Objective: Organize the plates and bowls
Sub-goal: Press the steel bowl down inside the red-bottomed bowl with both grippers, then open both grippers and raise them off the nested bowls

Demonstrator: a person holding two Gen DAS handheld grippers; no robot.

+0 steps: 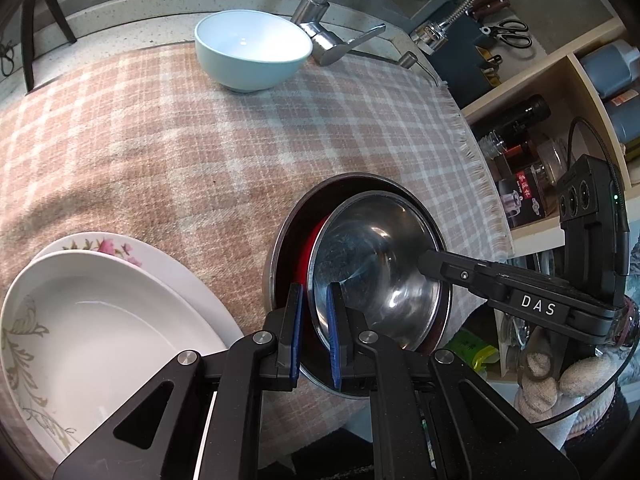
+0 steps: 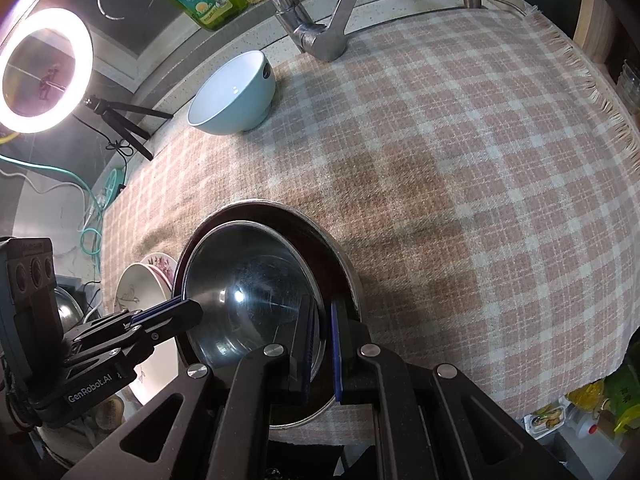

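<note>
Blue-padded fingers of the left gripper (image 1: 316, 332) fill the bottom of the left wrist view, straddling the near rim of a steel bowl (image 1: 376, 276). 1 pad sits inside the bowl and 1 outside it, with the rim between them. A narrow gap shows on either side of the metal, so I cannot tell whether the pads are pressing the rim or only bracketing it.

The steel bowl sits tilted inside a wider, dark metal pan (image 1: 288, 236), with a strip of red showing between them at 9 o'clock. Both rest on a pink and grey checked cloth (image 1: 160, 140).

The right gripper (image 2: 320, 344) meets the same bowl from the opposite side. In its own view the fingers straddle the rim at 6 o'clock, again 1 in and 1 out, and again I cannot tell if they are clamped. In the left wrist view its black finger reaches in from 3 o'clock, its tip against the bowl's rim there.

So the bowl lies between the 2 grippers, each at an opposite edge and equally close. A lift would probably need both to rise together, keeping the bowl level.

Other dishes: a pale blue bowl (image 1: 253, 50) stands well apart at 12 o'clock, near the tap (image 1: 324, 36). 2 stacked white plates (image 1: 100, 320) with flower patterns lie at 8 o'clock, just beside the pan.
</note>
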